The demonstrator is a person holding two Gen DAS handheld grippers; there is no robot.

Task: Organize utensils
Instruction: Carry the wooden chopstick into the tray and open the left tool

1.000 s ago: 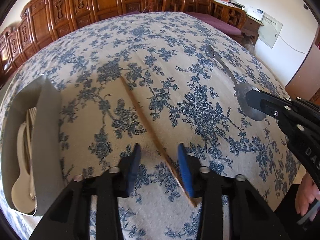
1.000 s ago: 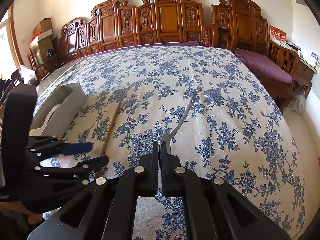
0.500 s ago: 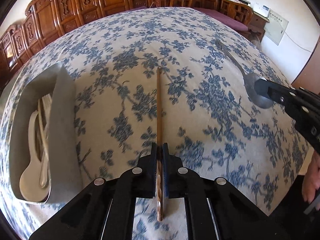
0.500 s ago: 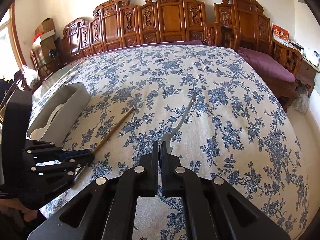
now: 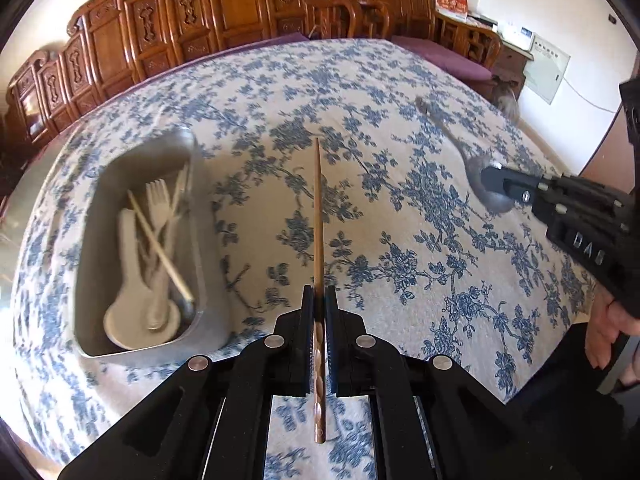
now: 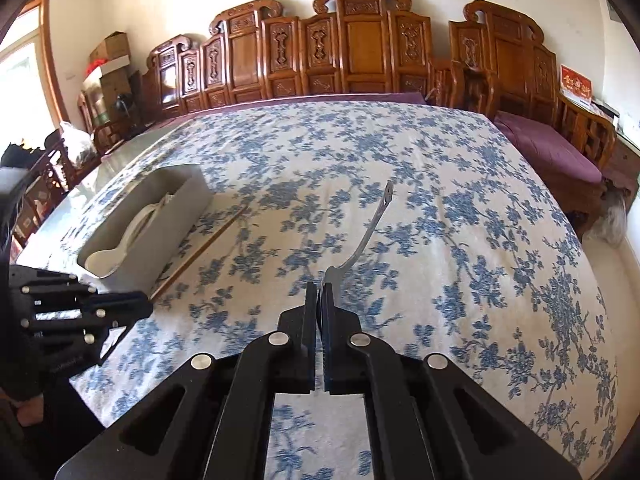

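A grey utensil tray [image 5: 200,280] sits on the blue-flowered tablecloth [image 5: 400,240]. Inside it lie a white spoon [image 5: 128,312], a white fork [image 5: 158,200], a pale chopstick [image 5: 160,248] slanting across them and other pale pieces too blurred to name. Just right of the tray, the left gripper [image 5: 319,300] is clamped on a brown wooden chopstick [image 5: 318,208], its tip pointing away over the cloth. Further right of the tray, the right gripper [image 6: 319,300] pinches the bowl of a metal spoon [image 6: 372,228], handle raised above the cloth.
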